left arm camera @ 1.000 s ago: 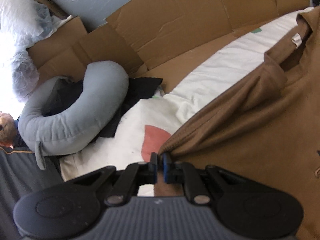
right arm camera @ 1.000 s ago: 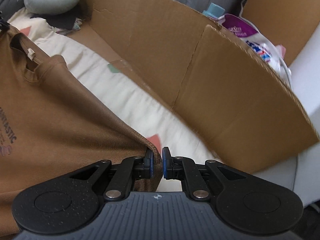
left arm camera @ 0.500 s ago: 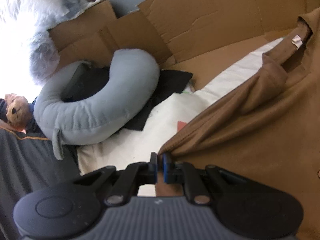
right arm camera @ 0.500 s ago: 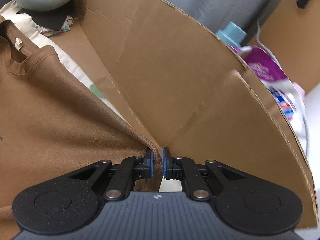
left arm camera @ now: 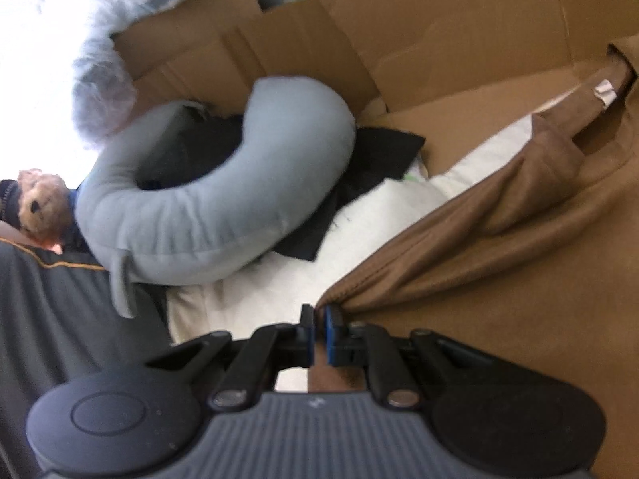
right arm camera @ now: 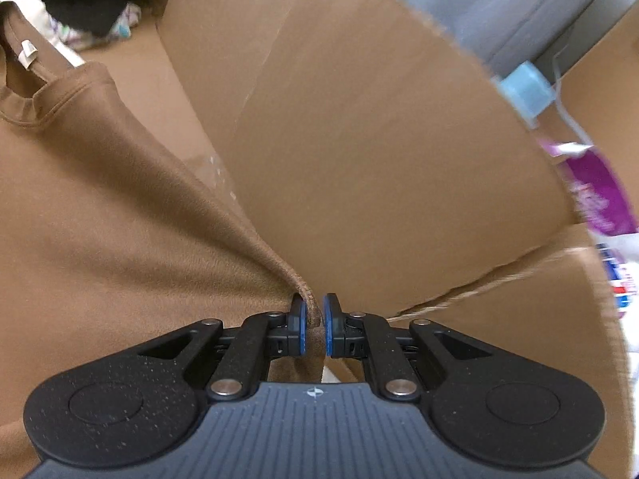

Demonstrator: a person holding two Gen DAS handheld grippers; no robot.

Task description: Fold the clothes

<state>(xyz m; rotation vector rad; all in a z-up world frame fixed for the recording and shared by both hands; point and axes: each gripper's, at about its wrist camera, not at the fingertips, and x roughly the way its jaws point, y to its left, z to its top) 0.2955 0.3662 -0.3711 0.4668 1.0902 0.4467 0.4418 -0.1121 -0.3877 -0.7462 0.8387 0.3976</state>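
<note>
A: What does the left gripper (left arm camera: pixel 317 329) hold?

B: Its two blue-padded fingers are closed tight on one edge of the brown soft-fabric T-shirt (left arm camera: pixel 519 247). The cloth runs away from the gripper in stretched folds toward the round neck opening, where a small white label (left arm camera: pixel 605 94) is sewn.

A: And the right gripper (right arm camera: pixel 314 329)?

B: The same. It pinches another edge of the brown T-shirt (right arm camera: pixel 100 219), with a fold of cloth squeezed between the pads. From there the fabric rises in a ridge toward the collar.

A: Where is the shirt lying?

B: It is spread over a cream-white bed sheet (left arm camera: pixel 303 275), inside walls of brown corrugated cardboard (right arm camera: pixel 359 139). I cannot tell if all of it rests flat, because the gripped edges look lifted.

A: What else is near the shirt?

B: Beyond the shirt's left side there is a curved grey-blue neck pillow (left arm camera: pixel 223 207), which lies on a black cloth (left arm camera: pixel 359 183). Further from the shirt, behind the pillow, sits a small brown teddy bear (left arm camera: pixel 38 207). Behind the cardboard on the shirt's right side stands a bottle with a light blue cap (right arm camera: pixel 527 90), beside a purple and white plastic package (right arm camera: pixel 595 191).
</note>
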